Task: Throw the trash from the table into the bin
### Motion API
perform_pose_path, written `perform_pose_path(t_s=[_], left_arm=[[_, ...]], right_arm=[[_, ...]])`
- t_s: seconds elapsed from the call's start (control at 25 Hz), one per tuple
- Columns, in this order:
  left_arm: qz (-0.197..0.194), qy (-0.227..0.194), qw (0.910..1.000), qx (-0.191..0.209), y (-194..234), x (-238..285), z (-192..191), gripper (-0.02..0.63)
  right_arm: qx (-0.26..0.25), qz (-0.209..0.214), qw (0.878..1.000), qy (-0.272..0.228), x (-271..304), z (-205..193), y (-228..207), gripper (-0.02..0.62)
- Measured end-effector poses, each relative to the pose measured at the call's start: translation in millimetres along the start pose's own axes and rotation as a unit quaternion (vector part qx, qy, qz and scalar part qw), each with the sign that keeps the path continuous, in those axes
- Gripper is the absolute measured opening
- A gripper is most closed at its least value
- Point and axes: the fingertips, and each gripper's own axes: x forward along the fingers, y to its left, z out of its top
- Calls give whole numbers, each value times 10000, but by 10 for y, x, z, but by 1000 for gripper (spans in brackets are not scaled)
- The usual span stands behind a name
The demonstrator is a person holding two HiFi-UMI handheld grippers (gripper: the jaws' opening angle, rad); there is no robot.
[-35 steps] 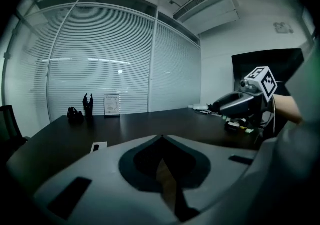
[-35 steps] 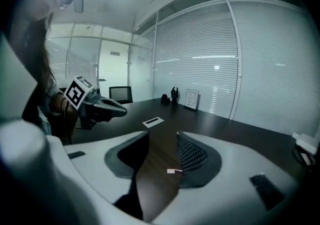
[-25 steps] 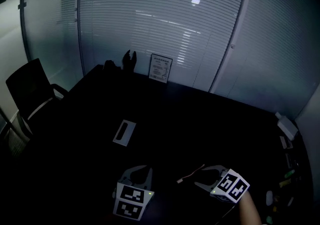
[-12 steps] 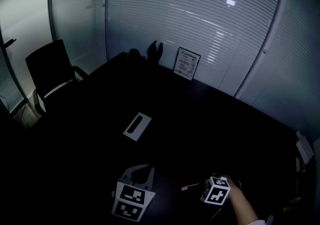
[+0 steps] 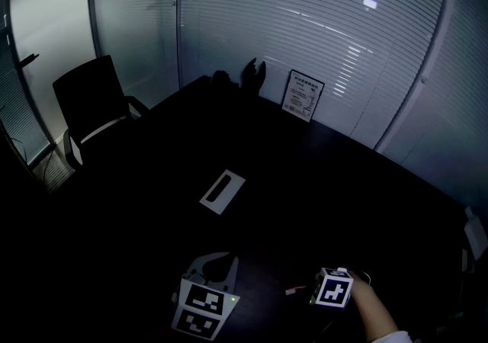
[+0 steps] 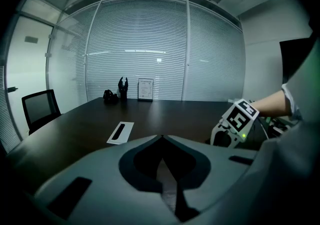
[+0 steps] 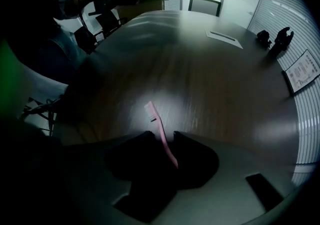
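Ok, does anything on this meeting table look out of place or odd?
Only the pink toothbrush: a bathroom thing, slanting out of the right gripper, whose jaws have just been closing on it, over the dark table. The framed sign stands upright; nothing looks spilled.

Dark table (image 5: 328, 181) with white card (image 5: 223, 191)

Nothing can be read: the print on the framed notice (image 5: 303, 95) is too small.

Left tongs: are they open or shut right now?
Shut. In the left gripper view the left tongs have their two tips touching with no gap, and nothing is pinched between them.
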Motion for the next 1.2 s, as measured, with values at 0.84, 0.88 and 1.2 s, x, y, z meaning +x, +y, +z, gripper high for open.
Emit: perform_pose_path(t_s=[0.84, 0.88, 1.2], left_arm=[[-347, -76, 9992, 161, -122, -100, -3, 0], [-421, -91, 9989, 185, -150, -125, 5, 0], [-1288, -222, 9899, 556, -343, -510, 194, 0]], right_arm=[[802, -849, 9908, -685, -480, 261, 170, 28], [888, -985, 9880, -788, -576, 275, 204, 28], [1931, -2006, 9504, -1387, -1536, 555, 698, 28]])
